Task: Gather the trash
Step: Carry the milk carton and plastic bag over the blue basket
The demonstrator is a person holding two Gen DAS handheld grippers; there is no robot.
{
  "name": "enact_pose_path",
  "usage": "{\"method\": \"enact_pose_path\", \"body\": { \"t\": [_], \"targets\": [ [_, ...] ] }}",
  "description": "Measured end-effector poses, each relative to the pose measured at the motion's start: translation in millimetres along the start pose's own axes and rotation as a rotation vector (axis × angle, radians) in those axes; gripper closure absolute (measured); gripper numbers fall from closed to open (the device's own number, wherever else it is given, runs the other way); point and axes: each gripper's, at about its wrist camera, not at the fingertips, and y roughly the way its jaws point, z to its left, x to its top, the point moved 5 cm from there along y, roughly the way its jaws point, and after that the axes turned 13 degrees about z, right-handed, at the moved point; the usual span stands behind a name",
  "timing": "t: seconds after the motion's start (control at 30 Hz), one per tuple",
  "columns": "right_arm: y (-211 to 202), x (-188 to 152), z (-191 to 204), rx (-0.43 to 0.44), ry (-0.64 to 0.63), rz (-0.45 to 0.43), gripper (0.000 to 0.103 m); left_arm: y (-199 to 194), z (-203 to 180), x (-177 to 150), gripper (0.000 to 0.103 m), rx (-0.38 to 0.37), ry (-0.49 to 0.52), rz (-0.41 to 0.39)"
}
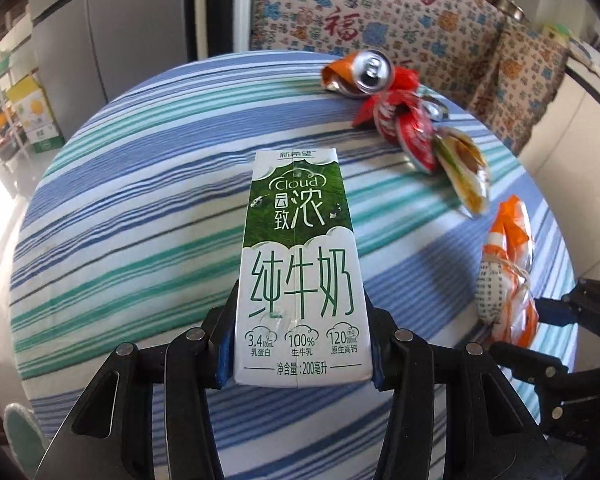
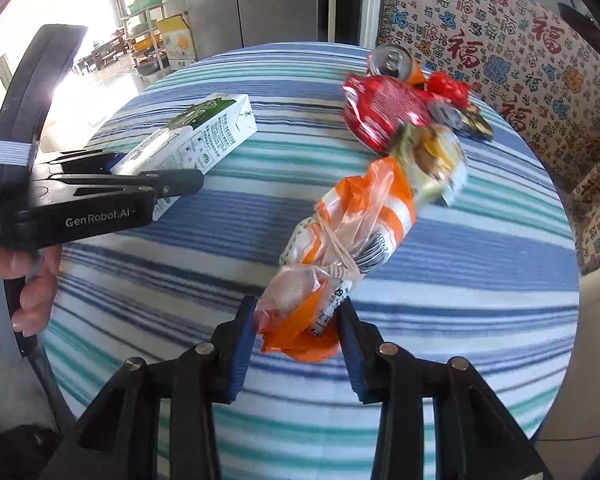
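My left gripper [image 1: 300,344] is shut on a green and white milk carton [image 1: 300,264], held above the striped round table [image 1: 140,216]; the carton also shows in the right wrist view [image 2: 196,136]. My right gripper [image 2: 298,344] is shut on the end of an orange and clear plastic wrapper [image 2: 352,232] tied with string, lifted over the table; the wrapper also shows in the left wrist view [image 1: 508,272]. The left gripper [image 2: 116,184] appears at the left of the right wrist view.
A heap of trash lies at the table's far right: a crushed can [image 1: 372,72], red wrappers [image 2: 384,112] and a food-print packet [image 1: 464,168]. A patterned sofa [image 1: 400,12] stands behind the table, grey cabinets [image 2: 260,0] further back.
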Motion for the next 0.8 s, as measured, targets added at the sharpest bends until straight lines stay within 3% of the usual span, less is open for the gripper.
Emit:
{"method": "enact_pose_path", "body": {
  "t": [0.07,0.23,0.43,0.57,0.6,0.63,0.67,0.7,0.8],
  "targets": [
    [-7.1,-3.0,-9.9,0.036,0.040,0.002,0.051,-0.8,-8.7,-2.1,0.042,-0.014,0.019,0.012],
    [-24.2,5.8,-26.0,0.082,0.110,-0.023,0.042,-15.3,3.0,-5.0,0.022,-0.101,-0.018,0.000],
    [-7.6,23.2,-35.2,0.091,0.203,0.055,0.041,-22.2,2.3,12.1,0.018,-0.128,-0.002,0.011],
    [10.9,29.0,-41.7,0.102,0.275,0.112,0.037,-0.3,-6.5,23.2,0.017,-0.060,0.049,0.093],
    [16.6,28.6,-43.7,0.123,0.296,0.131,0.037,7.1,-7.5,24.4,0.019,-0.040,0.061,0.120],
    [17.9,28.0,-45.6,0.137,0.310,0.131,0.042,12.3,-6.5,23.3,0.033,-0.016,0.071,0.140],
    [14.3,28.6,-47.6,0.130,0.306,0.113,0.055,15.3,-6.2,22.8,0.045,0.003,0.081,0.153],
    [8.8,27.7,-48.8,0.122,0.296,0.091,0.056,12.8,-5.3,22.7,0.054,0.038,0.093,0.137],
    [-14.4,20.8,-50.2,0.093,0.262,0.025,0.056,-1.5,-3.4,18.9,0.054,-0.025,0.072,0.104]
  ]
}}
